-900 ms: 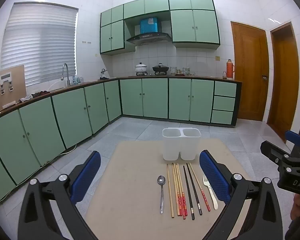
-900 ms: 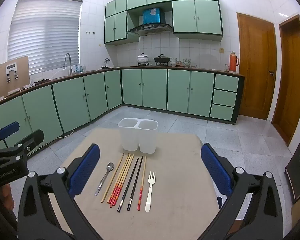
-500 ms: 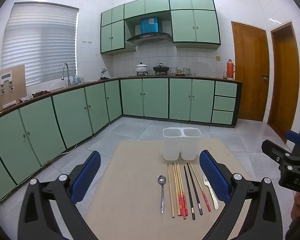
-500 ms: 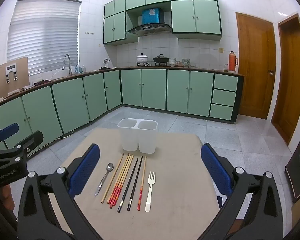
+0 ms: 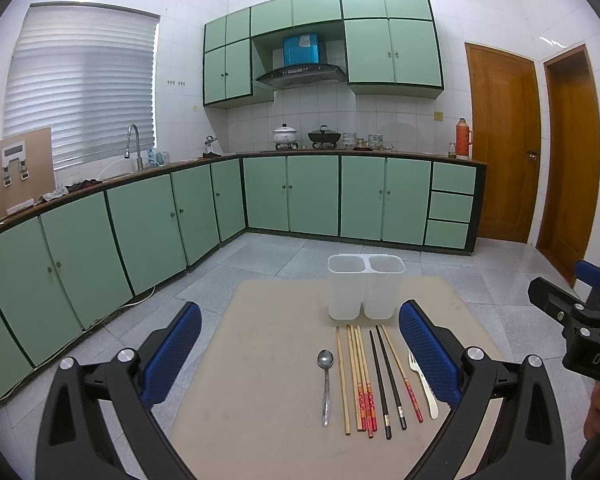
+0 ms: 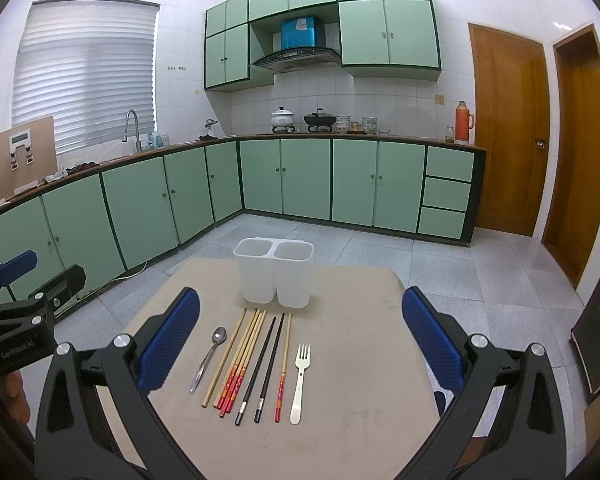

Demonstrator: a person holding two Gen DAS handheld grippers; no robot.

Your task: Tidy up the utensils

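A white two-compartment holder [image 5: 365,286] [image 6: 275,277] stands empty at the far side of a beige table [image 5: 268,360] [image 6: 360,380]. In front of it lie a metal spoon [image 5: 325,384] [image 6: 209,359], several chopsticks [image 5: 366,380] [image 6: 252,364], some wood with red ends and two black, and a cream fork [image 5: 422,384] [image 6: 300,382]. My left gripper [image 5: 300,354] is open and empty, above the table's near left part. My right gripper [image 6: 300,350] is open and empty, above the utensil row.
Green kitchen cabinets [image 5: 292,196] line the left and back walls beyond a tiled floor. Two wooden doors [image 6: 508,132] stand at the right. The right gripper's body [image 5: 580,332] shows at the left view's right edge; the left's body [image 6: 16,320] at the right view's left edge.
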